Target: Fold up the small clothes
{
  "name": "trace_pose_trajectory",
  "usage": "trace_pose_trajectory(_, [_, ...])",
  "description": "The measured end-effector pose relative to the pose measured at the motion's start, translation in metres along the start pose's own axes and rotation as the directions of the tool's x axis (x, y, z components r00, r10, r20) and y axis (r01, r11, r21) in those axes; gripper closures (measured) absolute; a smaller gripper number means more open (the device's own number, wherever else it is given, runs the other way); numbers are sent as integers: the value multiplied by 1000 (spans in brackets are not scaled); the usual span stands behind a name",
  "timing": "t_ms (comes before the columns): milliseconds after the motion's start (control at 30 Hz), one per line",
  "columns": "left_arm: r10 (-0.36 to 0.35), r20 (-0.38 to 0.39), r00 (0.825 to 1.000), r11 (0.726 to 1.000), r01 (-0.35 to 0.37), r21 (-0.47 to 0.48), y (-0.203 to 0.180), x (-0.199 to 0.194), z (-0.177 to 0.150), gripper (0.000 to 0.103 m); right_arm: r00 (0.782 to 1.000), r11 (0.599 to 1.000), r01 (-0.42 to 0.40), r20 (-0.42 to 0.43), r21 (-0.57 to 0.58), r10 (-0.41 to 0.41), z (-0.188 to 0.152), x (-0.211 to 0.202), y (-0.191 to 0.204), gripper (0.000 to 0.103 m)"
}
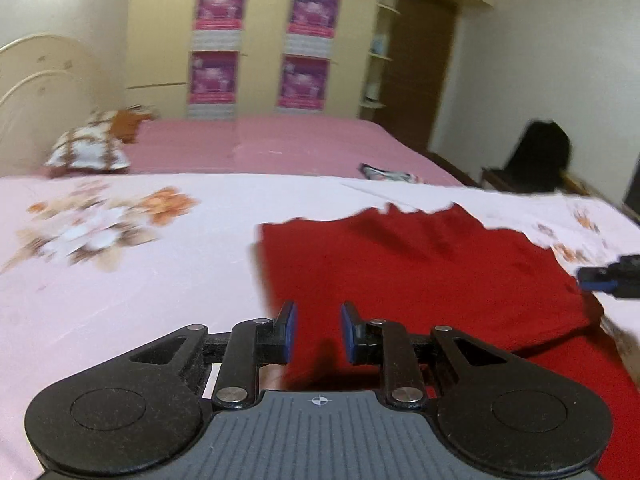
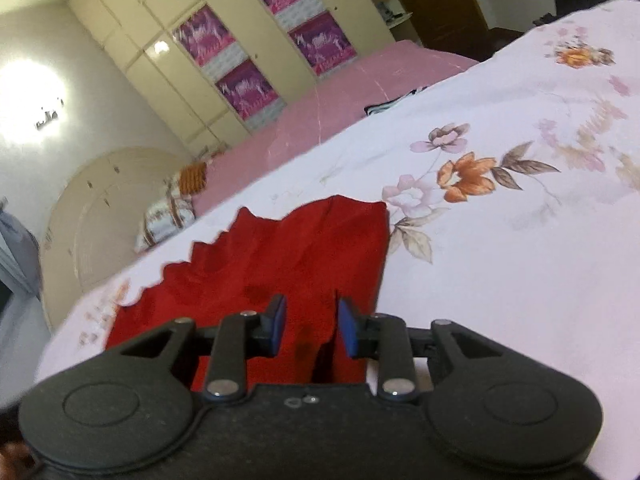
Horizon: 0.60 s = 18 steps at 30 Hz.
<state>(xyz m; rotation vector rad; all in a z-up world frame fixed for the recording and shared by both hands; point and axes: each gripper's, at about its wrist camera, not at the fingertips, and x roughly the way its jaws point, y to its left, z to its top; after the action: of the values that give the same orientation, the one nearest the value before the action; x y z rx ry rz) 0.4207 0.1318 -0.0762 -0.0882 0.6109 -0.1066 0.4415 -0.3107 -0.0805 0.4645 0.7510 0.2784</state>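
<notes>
A red garment (image 1: 420, 268) lies spread on the pale floral bedsheet (image 1: 120, 280). My left gripper (image 1: 318, 330) is open, its jaws apart over the garment's near left edge, with nothing between them. The right gripper's blue-tipped fingers (image 1: 600, 276) show at the garment's right edge in the left wrist view. In the right wrist view my right gripper (image 2: 312, 326) is open over the near edge of the red garment (image 2: 280, 256), and a raised fold of red cloth stands between its jaws without being pinched.
A pink bedcover (image 1: 280, 140) lies beyond the floral sheet, with a patterned pillow (image 1: 86, 148) at the headboard and a small striped item (image 1: 390, 172) on it. Wardrobes with purple posters (image 1: 260, 44) stand behind. A dark chair (image 1: 536, 160) stands at the right.
</notes>
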Motion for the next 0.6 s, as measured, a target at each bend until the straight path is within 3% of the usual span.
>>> trace_pose_trajectory(133, [-9, -122, 992, 994, 22, 111, -26, 39, -6, 81, 998, 993, 41, -42, -107, -46, 0, 16, 10, 77])
trace_pose_trajectory(200, [-8, -98, 995, 992, 20, 122, -30, 41, -10, 81, 996, 981, 61, -52, -185, -71, 0, 17, 17, 99])
trace_pose_trajectory(267, [-17, -98, 995, 994, 28, 103, -27, 40, -9, 80, 995, 966, 59, -60, -253, -77, -1, 15, 23, 99])
trace_pose_trajectory(333, [-24, -93, 995, 995, 33, 98, -24, 39, -12, 81, 993, 943, 108, -4, -315, -115, -3, 5, 28, 99])
trace_pose_trajectory(433, [-29, -89, 996, 995, 37, 90, -22, 42, -11, 81, 984, 932, 174, 13, -318, -179, -9, 10, 22, 97])
trace_pose_trajectory(467, [-27, -91, 996, 996, 35, 87, -22, 40, -8, 80, 982, 928, 181, 18, -326, -185, -12, 12, 23, 92])
trace_pose_trajectory(600, [-11, 27, 1000, 997, 9, 80, -19, 33, 10, 80, 983, 922, 181, 102, -343, -155, -6, -4, 39, 87])
